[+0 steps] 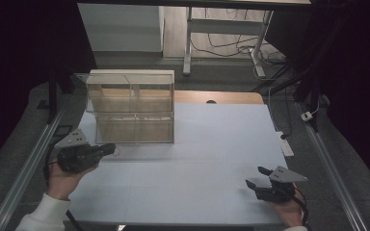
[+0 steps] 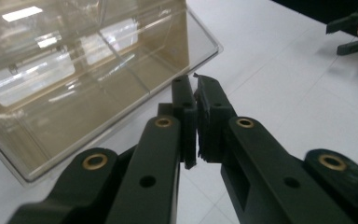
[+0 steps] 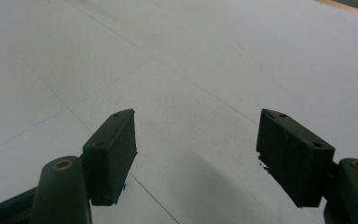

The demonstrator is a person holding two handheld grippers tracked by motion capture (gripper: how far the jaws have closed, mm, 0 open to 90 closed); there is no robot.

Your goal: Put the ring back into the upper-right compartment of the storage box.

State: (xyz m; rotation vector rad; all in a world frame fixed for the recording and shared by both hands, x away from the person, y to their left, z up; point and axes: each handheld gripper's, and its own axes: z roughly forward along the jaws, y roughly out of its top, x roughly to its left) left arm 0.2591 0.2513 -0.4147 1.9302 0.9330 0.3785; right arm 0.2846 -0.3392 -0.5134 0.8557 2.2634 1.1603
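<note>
White table [image 1: 197, 163] bears a clear box [image 1: 131, 107]; left claw [image 1: 111, 149] closed empty, right claw [image 1: 256, 176] open

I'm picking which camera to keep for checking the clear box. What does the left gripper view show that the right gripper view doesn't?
Left gripper view alone: the clear box with its dividers, close behind the left hand-held gripper, whose jaws are shut with nothing seen between them, and the other hand-held gripper far off at the top right. Right gripper view alone: the right hand-held gripper with jaws wide open and nothing between them. Both share the white table with its faint seam lines.
</note>
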